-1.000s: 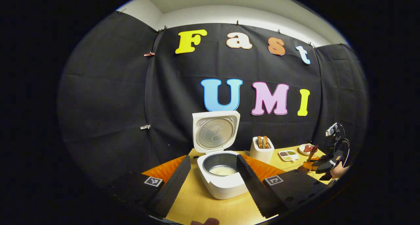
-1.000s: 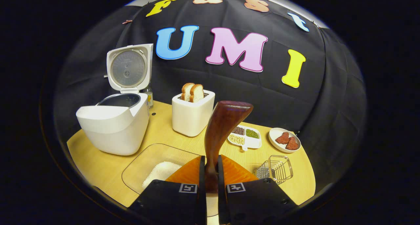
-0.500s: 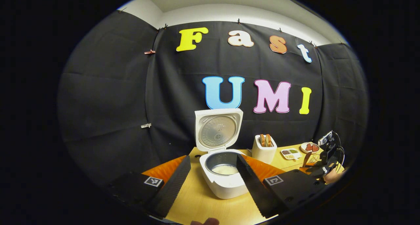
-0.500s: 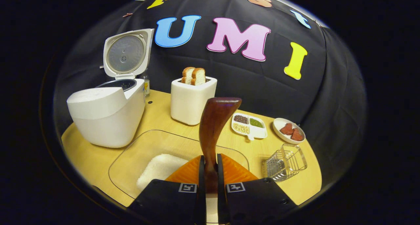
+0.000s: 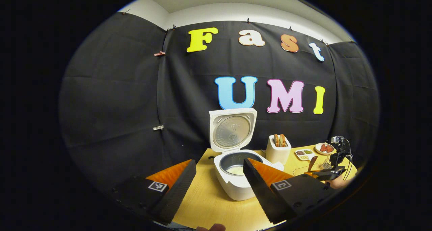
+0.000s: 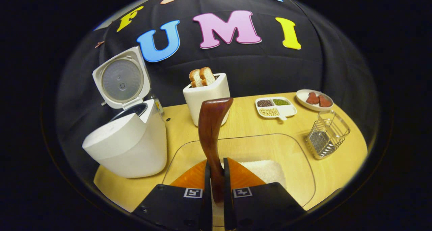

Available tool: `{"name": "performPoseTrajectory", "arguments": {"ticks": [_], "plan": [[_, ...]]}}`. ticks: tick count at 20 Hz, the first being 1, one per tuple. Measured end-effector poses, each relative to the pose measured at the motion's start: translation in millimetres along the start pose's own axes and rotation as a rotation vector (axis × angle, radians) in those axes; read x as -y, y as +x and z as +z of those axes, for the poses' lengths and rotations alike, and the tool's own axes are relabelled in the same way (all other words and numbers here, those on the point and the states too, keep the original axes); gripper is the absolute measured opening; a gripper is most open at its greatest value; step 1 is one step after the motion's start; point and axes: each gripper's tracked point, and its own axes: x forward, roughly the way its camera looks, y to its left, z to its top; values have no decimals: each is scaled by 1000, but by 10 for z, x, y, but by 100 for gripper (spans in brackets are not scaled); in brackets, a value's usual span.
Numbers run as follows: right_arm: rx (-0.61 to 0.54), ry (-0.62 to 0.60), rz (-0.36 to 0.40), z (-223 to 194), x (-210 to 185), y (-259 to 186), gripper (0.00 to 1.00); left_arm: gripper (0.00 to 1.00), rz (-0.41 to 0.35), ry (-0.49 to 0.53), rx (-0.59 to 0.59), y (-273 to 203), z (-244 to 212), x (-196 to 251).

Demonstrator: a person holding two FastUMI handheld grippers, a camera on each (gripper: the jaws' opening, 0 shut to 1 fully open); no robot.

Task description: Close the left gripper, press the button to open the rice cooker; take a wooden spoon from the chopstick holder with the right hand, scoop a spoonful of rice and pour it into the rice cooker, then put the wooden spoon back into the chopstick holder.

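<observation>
Pale wooden surface (image 6: 243, 123) carries the open rice cooker (image 6: 126, 146); the right hand-held gripper (image 6: 216, 187) clamps the stiff, light, smooth wooden spoon (image 6: 211, 130) low on its handle, while the left hand-held gripper (image 5: 219, 180) stands wide, empty.

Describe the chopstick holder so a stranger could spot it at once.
Start at the open white rice cooker on the light wooden table. Look to the far end, past the clear rice tray. The small metal wire basket there is the only see-through mesh item.
</observation>
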Motion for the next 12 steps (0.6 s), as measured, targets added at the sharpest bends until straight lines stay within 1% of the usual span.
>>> {"name": "performPoseTrajectory", "arguments": {"ticks": [3,6,10,12], "plan": [[-14,165,-1,17,65,40,18,97,9,-7,3,-40,6,-43],[-31,325,19,16,166,52,18,97,12,-7,2,-54,-9,-55],[-30,475,48,6,305,31,18,97,8,-13,3,-46,6,-41],[-11,505,67,72,315,3,18,97,8,-8,5,-35,20,-43]]}}
